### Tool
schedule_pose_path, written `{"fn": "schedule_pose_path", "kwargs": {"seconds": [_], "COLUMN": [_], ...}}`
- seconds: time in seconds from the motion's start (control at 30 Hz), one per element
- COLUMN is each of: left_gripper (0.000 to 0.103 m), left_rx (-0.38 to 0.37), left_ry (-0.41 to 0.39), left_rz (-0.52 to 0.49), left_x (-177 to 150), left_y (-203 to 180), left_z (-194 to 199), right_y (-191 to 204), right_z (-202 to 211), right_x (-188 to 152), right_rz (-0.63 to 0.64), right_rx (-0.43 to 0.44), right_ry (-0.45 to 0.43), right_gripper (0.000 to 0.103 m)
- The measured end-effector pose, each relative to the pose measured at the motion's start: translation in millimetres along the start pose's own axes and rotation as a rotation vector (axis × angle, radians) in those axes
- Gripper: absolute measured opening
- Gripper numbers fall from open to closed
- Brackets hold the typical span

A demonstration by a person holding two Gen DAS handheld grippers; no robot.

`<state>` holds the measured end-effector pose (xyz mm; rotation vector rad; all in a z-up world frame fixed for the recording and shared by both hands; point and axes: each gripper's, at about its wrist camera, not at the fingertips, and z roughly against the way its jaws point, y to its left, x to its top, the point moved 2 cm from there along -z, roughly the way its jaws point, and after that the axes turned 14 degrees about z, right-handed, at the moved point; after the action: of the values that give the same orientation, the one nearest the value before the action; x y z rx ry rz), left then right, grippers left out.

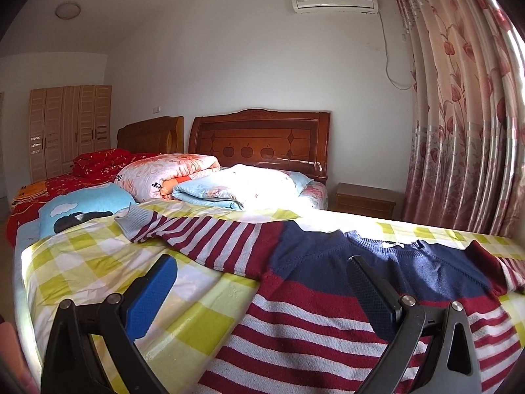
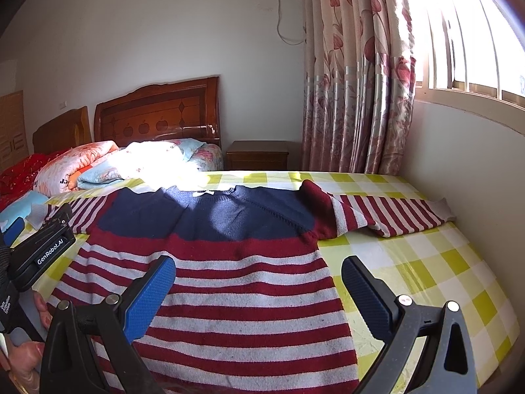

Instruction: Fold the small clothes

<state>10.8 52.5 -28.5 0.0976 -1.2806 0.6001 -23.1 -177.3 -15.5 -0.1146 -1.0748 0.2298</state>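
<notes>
A small knitted sweater [image 2: 210,282] lies flat, spread out on the yellow-checked bed sheet [image 2: 426,262]. It has a navy yoke and dark-red and white stripes, with both sleeves stretched sideways. It also shows in the left wrist view [image 1: 328,312]. My left gripper [image 1: 262,272] is open and empty, above the sweater's left edge under the left sleeve [image 1: 203,239]. My right gripper [image 2: 259,272] is open and empty, above the sweater's lower right body. The left gripper [image 2: 36,229] also shows at the left in the right wrist view.
Folded quilts [image 1: 210,180] and a blue garment [image 1: 82,207] lie at the bed's head by the wooden headboard [image 1: 262,138]. A nightstand [image 2: 259,156] and floral curtain [image 2: 354,75] stand beyond. A white wall [image 2: 459,151] runs along the bed's right side.
</notes>
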Motion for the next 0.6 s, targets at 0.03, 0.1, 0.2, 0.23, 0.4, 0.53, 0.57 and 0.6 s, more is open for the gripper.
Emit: {"fn": "schedule_pose_path", "kwargs": {"seconds": [0.03, 0.1, 0.2, 0.23, 0.4, 0.53, 0.57, 0.6], "left_gripper": [0.103, 0.103, 0.103, 0.103, 0.103, 0.103, 0.103, 0.103], "left_rx": [0.002, -0.015, -0.016, 0.0, -0.051, -0.105, -0.091, -0.082], "left_ry": [0.007, 0.05, 0.152, 0.154, 0.148, 0.257, 0.276, 0.286], "left_rz": [0.002, -0.007, -0.051, -0.057, -0.044, -0.049, -0.044, -0.034], "left_x": [0, -3, -11, -12, -12, -18, -20, -20], "left_y": [0, -2, -10, -11, -9, -13, -12, -11], "left_z": [-1, -6, -18, -18, -13, -22, -26, -28], "right_y": [0, 1, 2, 2, 3, 1, 0, 0], "right_z": [0, 2, 4, 5, 9, 13, 13, 14], "right_x": [1, 2, 5, 6, 9, 10, 10, 10], "right_rz": [0.0, 0.0, -0.002, -0.002, 0.006, 0.002, 0.001, -0.001], "right_rx": [-0.001, -0.001, -0.003, -0.003, -0.001, -0.003, -0.004, -0.006], "right_ry": [-0.003, -0.009, -0.021, -0.026, -0.038, -0.048, -0.05, -0.052], "right_gripper": [0.103, 0.103, 0.103, 0.103, 0.103, 0.103, 0.103, 0.103]}}
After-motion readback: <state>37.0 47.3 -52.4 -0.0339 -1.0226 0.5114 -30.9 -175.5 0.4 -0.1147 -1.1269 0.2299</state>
